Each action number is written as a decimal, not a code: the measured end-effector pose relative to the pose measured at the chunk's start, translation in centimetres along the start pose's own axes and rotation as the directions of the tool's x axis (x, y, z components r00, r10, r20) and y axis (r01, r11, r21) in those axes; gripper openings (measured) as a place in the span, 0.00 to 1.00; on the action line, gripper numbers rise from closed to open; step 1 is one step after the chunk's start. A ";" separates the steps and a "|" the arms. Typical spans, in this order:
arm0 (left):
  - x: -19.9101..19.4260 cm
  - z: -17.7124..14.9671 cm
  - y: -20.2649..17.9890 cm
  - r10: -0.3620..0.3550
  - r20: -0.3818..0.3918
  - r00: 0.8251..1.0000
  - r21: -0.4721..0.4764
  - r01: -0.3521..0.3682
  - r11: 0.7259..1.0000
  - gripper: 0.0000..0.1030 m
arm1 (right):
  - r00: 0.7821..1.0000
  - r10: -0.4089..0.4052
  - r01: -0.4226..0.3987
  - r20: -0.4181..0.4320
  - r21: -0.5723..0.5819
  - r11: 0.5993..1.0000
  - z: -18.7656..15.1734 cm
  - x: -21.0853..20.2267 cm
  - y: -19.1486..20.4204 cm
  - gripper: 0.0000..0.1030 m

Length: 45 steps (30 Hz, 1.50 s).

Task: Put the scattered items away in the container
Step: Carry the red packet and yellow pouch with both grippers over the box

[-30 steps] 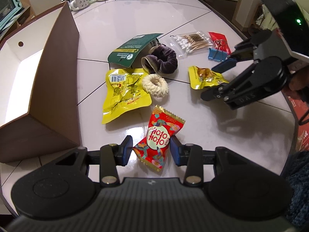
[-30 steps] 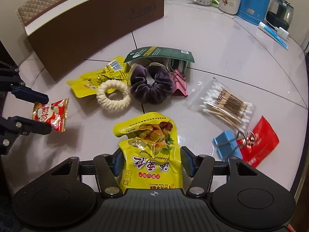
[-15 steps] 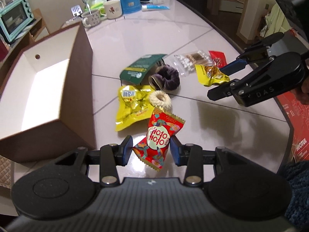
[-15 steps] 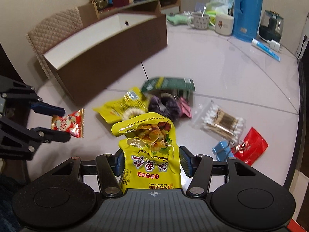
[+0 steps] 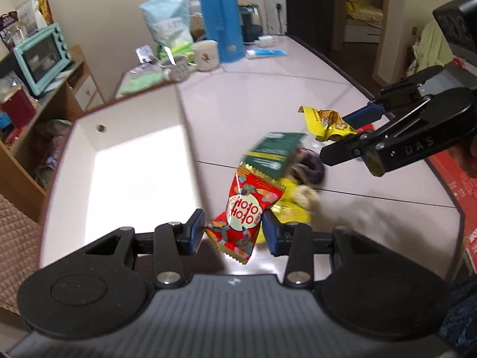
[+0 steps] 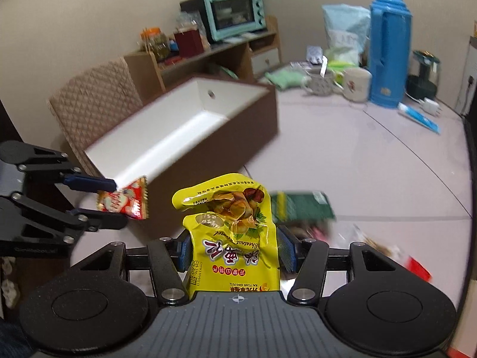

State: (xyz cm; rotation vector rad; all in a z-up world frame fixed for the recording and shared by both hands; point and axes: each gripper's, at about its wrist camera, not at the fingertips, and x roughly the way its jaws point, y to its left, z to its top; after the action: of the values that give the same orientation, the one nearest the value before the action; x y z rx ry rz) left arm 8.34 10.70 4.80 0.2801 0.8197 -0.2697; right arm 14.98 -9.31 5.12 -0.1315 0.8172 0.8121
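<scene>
My left gripper (image 5: pixel 234 234) is shut on a red snack packet (image 5: pixel 244 214) and holds it in the air beside the near corner of the brown box (image 5: pixel 134 173), which is white inside and open on top. My right gripper (image 6: pixel 235 250) is shut on a yellow chestnut pouch (image 6: pixel 229 226), lifted above the table. In the right wrist view the left gripper (image 6: pixel 110 200) with the red packet (image 6: pixel 125 201) hangs by the box (image 6: pixel 208 155). A green pouch (image 5: pixel 274 152), a purple scrunchie (image 5: pixel 313 168), a cream ring (image 5: pixel 307 197) and another yellow pouch (image 5: pixel 289 211) lie on the table, blurred.
A blue thermos (image 6: pixel 387 53), mugs (image 6: pixel 354 85), a kettle (image 6: pixel 423 77) and a toothpaste tube (image 6: pixel 417 117) stand at the table's far end. A quilted chair (image 6: pixel 95 107) is behind the box. A shelf with a teal oven (image 6: pixel 235 12) lines the wall.
Both grippers have risen higher with their packets and tilted up, so the room shows. The left gripper has moved closer to the box's open top.
</scene>
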 end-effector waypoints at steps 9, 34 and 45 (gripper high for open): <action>0.3 0.2 10.4 0.096 0.015 0.995 -0.022 -0.096 0.995 0.36 | 0.993 0.082 -0.090 0.090 0.094 0.991 7.4 4.8 6.0 0.53; 10.9 -1.8 19.6 -0.005 -0.219 0.976 -0.063 -0.009 0.998 0.37 | 0.969 -0.076 0.065 -0.235 -0.055 0.996 8.7 22.3 10.7 0.54; 12.0 -3.1 20.0 -0.026 -0.264 0.964 -0.101 0.000 0.995 0.38 | 0.961 -0.110 0.073 -0.254 -0.148 0.986 8.6 23.7 10.7 0.70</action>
State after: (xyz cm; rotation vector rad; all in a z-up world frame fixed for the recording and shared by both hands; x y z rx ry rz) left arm 20.91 28.87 -3.37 0.2193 1.0970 -0.2047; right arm 22.45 15.65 -3.27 -0.4034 0.9960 0.7722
